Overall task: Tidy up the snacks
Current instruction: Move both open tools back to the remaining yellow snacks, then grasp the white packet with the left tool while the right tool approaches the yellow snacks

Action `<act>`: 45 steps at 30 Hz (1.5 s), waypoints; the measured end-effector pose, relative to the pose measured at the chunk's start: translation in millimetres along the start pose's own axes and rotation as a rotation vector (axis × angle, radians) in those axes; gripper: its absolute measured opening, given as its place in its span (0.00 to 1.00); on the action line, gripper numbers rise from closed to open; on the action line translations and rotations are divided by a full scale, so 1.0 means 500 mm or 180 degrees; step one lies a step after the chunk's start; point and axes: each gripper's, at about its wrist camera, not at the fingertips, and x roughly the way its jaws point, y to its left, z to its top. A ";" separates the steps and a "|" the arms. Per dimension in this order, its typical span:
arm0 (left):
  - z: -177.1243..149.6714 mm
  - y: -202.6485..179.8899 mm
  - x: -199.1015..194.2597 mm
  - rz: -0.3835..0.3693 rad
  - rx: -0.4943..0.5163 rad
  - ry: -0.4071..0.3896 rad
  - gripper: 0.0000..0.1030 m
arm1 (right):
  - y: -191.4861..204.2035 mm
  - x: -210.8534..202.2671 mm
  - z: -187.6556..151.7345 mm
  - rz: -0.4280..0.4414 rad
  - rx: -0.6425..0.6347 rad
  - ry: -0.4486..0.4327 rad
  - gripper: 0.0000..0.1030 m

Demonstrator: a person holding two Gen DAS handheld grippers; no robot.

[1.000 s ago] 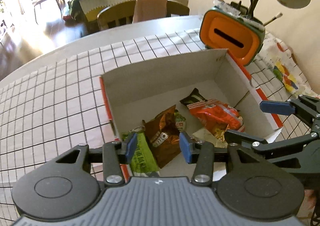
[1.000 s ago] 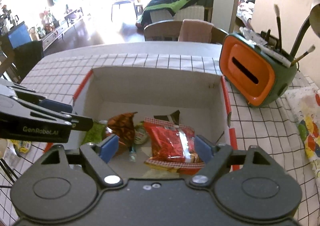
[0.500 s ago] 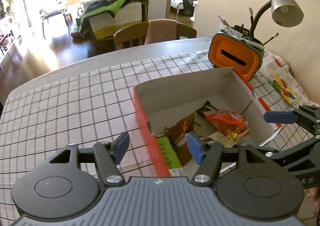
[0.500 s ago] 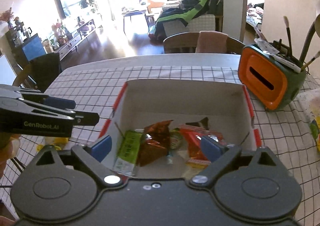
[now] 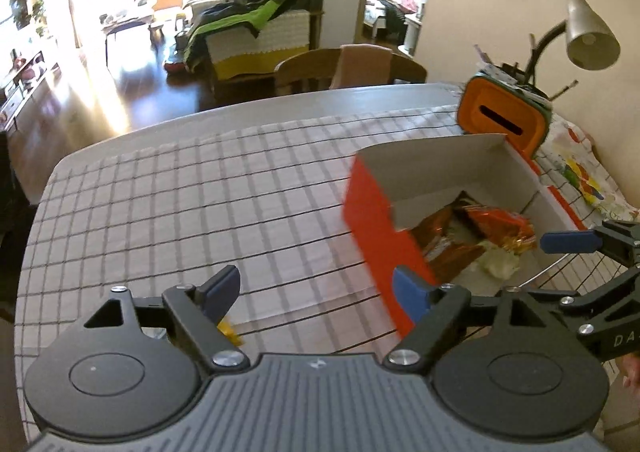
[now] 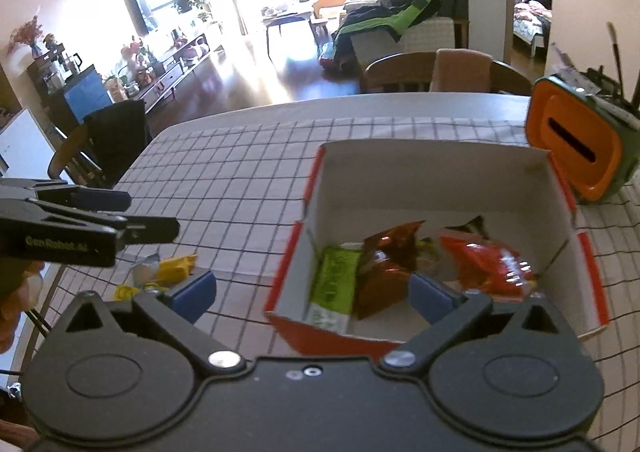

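Left wrist view. Your left gripper shows 2 blue-padded fingers, spread wide with nothing between them; its jaws have just been opening. Beneath them lies the checked tablecloth. 1 open box, red outside and white inside, sits to the right of the tongs, its near red corner just behind the right pad. Inside it you can make out 2 snack packets, 1 brown and 1 orange-red; the box wall cuts off the rest, and motion blur softens the edges. 1 scrap of yellow wrapper peeks from behind the left finger, mostly hidden. Your right gripper enters at the right edge, only partly in frame. 1 orange holder and 1 lamp stand behind the box.

Right wrist view. Your right gripper has 2 fingers spread to their widest, pinching nothing; its jaws have just been opening. The box lies ahead and to the right, its near wall between the pads. You can count 3 packets clearly: 1 green, 1 brown, 1 orange-red; more behind them are hard to tell. Loose yellow wrappers lie on the cloth outside the box, just beyond the left pad. Your left gripper reaches in from the left above them, seen side-on.
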 end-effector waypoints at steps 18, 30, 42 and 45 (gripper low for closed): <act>-0.136 0.219 -0.013 0.0063 0.0069 0.0374 0.83 | 0.192 0.115 -0.031 0.0264 -0.0352 0.0243 1.00; -0.272 0.209 0.069 -0.0003 0.0327 0.0888 0.83 | 0.243 0.193 -0.064 0.0193 -0.0539 0.0516 1.00; -0.288 0.213 0.121 0.0044 0.0343 0.0980 0.77 | 0.272 0.234 -0.077 0.0177 -0.0900 0.0619 0.99; -0.288 0.219 0.122 0.0045 0.0329 0.0960 0.72 | 0.270 0.239 -0.077 0.0194 -0.0880 0.0638 0.99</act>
